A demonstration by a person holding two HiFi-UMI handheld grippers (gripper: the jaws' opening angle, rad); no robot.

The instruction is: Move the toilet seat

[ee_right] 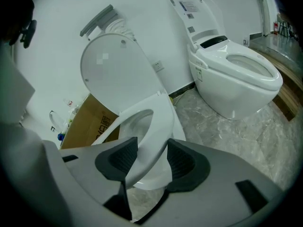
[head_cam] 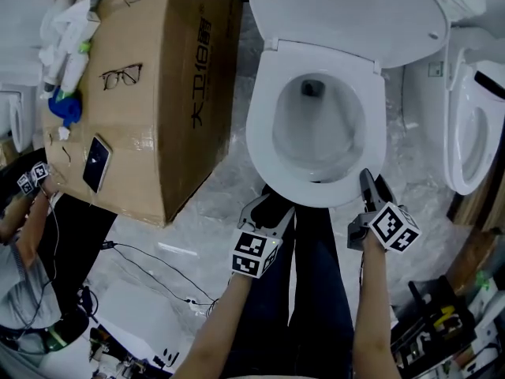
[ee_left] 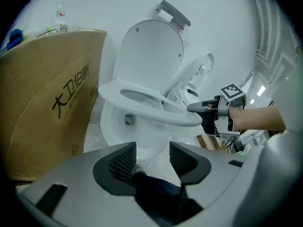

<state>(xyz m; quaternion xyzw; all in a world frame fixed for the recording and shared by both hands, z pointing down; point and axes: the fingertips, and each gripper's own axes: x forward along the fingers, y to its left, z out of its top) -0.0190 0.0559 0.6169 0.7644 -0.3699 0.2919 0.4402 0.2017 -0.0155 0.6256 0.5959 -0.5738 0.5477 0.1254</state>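
A white toilet stands with its lid tipped back. Its seat is a white ring, lifted a little off the bowl in the left gripper view. My right gripper is at the seat's front right rim. In the right gripper view the seat runs between the two pads, and the right gripper is shut on it. My left gripper hangs before the bowl's front, open, with only my leg and shoe below its jaws.
A big cardboard box stands left of the toilet, with glasses and a phone on top. A second toilet is at the right. Cables lie on the floor at lower left.
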